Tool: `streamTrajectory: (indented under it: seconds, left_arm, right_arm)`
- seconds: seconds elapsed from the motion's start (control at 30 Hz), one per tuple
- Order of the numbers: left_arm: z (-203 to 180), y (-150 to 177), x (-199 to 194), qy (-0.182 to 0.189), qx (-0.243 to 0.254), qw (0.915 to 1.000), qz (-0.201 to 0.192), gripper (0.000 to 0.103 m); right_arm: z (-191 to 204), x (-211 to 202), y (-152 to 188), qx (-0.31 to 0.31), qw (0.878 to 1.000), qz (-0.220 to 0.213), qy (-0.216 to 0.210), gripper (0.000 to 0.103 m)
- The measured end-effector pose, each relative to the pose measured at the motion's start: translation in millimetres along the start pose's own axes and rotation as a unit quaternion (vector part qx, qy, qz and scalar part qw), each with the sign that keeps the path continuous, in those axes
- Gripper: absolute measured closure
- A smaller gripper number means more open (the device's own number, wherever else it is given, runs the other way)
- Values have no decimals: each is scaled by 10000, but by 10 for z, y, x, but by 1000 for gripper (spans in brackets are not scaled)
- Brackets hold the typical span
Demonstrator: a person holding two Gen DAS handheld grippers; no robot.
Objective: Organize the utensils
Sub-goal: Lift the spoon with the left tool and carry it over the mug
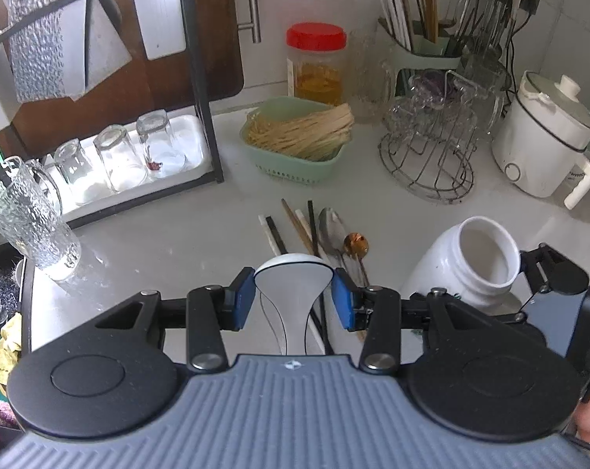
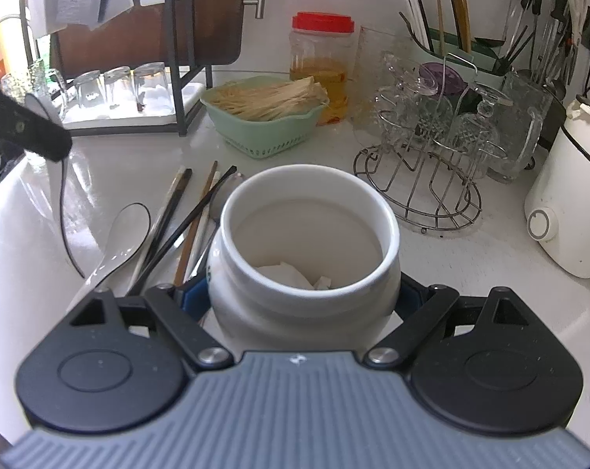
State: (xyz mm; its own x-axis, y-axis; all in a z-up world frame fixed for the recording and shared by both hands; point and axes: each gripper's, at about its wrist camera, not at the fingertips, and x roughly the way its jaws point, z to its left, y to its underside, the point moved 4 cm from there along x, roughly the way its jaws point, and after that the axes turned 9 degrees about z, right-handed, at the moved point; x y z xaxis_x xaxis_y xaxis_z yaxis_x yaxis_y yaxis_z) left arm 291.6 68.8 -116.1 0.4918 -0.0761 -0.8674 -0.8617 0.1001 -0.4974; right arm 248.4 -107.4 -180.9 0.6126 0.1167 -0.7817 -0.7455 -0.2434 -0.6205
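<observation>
The left hand-held gripper (image 1: 293,299) is squeezing a white spoon (image 1: 291,293) by its wide end, with a blue pad on each side. In the right wrist view the same spoon is hanging in the air at the left, handle curving down over the counter (image 2: 99,179). The right hand-held gripper (image 2: 304,293) is hugging a white jar (image 2: 308,258) around its body and tipping the open mouth up and a bit toward the spoon. The jar is looking almost empty, with just some white paper at the bottom.

I am thinking the step is putting this spoon into the jar. To do it well, the left hand should be bringing the spoon over the middle of the mouth, handle end first, so it is not bumping the rim. The right hand should be keeping the jar still and tipped. The spoon should be going down low before the pads are letting go, because a dropped china spoon may be chipping.

Just past the jar, more things are waiting on the counter: another white spoon (image 2: 119,242), a pile of chopsticks (image 2: 185,211), a metal spoon (image 1: 332,230) and a small brown spoon (image 1: 356,243). Farther back a green basket (image 2: 263,133) of thin sticks is sitting, with a red-lid jar (image 2: 320,62) behind it and a wire glass rack (image 2: 424,179) off to the right
</observation>
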Motion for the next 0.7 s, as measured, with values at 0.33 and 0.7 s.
streamTrajectory:
  seconds: [0.33, 0.7]
  left_arm:
    - [-232, -191, -299, 74, 75, 9993, -353, 55]
    - [-601, -644, -793, 644, 327, 9935, -883, 55]
  right_arm:
    - [-3, -4, 11, -113, 9999, -22, -99, 11]
    - [-4, -2, 12, -181, 9997, -26, -162, 11]
